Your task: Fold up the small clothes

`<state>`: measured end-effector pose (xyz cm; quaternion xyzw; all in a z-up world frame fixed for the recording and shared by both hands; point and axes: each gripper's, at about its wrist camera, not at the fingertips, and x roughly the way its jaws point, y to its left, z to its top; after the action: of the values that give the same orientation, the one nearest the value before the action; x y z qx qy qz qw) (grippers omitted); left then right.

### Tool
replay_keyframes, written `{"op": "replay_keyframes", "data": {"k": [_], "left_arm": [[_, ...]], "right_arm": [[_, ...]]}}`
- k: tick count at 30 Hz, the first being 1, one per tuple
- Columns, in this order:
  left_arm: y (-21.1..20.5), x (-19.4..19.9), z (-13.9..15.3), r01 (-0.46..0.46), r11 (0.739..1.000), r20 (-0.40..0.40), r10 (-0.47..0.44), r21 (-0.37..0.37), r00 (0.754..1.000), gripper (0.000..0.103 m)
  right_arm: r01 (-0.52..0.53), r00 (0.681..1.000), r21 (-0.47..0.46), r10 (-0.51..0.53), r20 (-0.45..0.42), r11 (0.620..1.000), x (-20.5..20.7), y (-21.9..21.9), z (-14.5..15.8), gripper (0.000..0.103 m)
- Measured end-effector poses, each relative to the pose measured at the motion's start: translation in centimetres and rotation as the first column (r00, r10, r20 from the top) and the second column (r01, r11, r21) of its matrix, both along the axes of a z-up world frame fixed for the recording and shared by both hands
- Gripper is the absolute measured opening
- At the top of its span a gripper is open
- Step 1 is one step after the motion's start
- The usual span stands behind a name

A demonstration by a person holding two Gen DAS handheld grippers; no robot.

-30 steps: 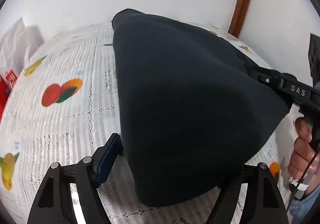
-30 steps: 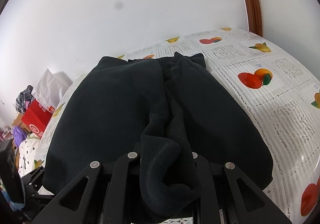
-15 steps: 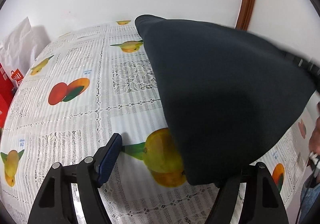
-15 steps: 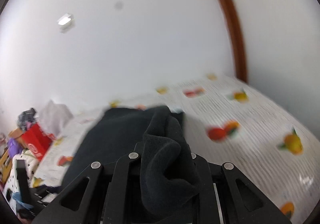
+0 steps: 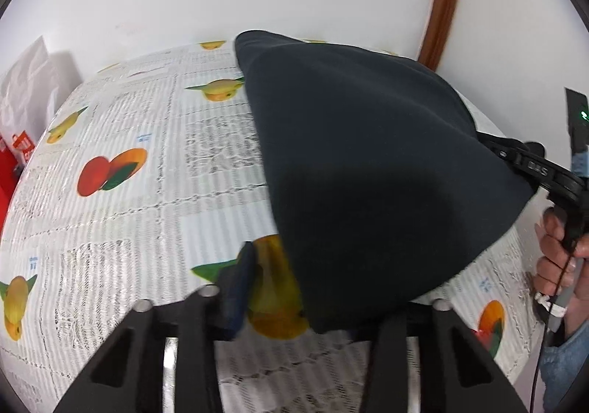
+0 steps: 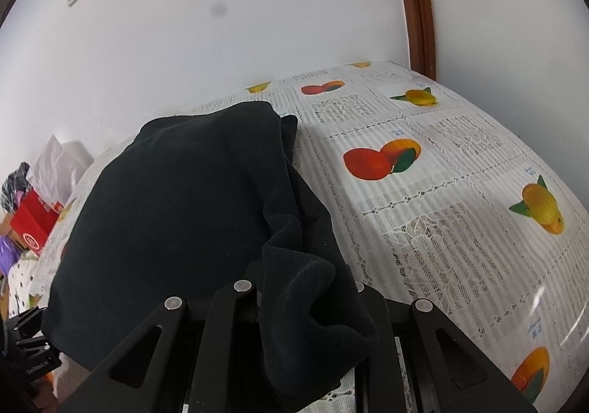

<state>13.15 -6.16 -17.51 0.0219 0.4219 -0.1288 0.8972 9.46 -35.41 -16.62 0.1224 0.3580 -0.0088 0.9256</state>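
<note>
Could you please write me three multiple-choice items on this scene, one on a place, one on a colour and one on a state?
1. Where does the dark garment lie?
A. in a basket
B. on a fruit-print tablecloth
C. on a chair

2. What colour is the garment?
A. black
B. red
C. yellow

3. How do the right tongs stand?
A. wide open and empty
B. out of view
C. shut on a bunched edge of the garment

Answers:
1 B, the cloth with printed fruit shows all round it.
2 A, both views show it black.
3 C, fabric is pinched between the fingers.
</note>
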Motion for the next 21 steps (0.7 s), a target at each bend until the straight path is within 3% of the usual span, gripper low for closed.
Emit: {"op": "replay_keyframes", "data": {"k": [3,9,15,17,18,21], "left_arm": [[-0.7,-0.5,0.5,0.006,1.0,0.017,-0.006,0.019,1.0,0.018],[-0.3,-1.9,1.1,-0.007,1.0,0.032,0.006,0.03,0.999,0.017],[2.9,-2.7,1.2,-0.069,0.997,0.027,0.068,0.032,0.997,0.017],[3.7,-2.9,1.0,-0.075,0.997,0.019,0.074,0.027,0.997,0.018],[4.0,-3.0,1.0,-0.072,0.997,0.021,0.072,0.021,0.997,0.018],[4.5,-3.0,0.8,-0.069,0.998,0.026,0.069,-0.004,0.997,0.024]], "right_arm": [[-0.002,1.0,-0.005,0.002,-0.005,1.0,0.4,0.1,-0.1,0.016],[-0.018,1.0,-0.01,0.018,-0.015,1.0,1.6,0.9,0.2,0.016],[-0.106,0.994,0.044,0.107,-0.005,0.993,2.8,3.4,0.2,0.016],[-0.149,0.989,0.046,0.15,-0.011,0.988,2.6,4.0,0.4,0.02],[-0.158,0.987,0.045,0.159,-0.019,0.986,2.4,4.0,0.5,0.028],[-0.117,0.993,0.001,0.117,0.032,0.993,-0.1,3.1,1.8,0.035]]}}
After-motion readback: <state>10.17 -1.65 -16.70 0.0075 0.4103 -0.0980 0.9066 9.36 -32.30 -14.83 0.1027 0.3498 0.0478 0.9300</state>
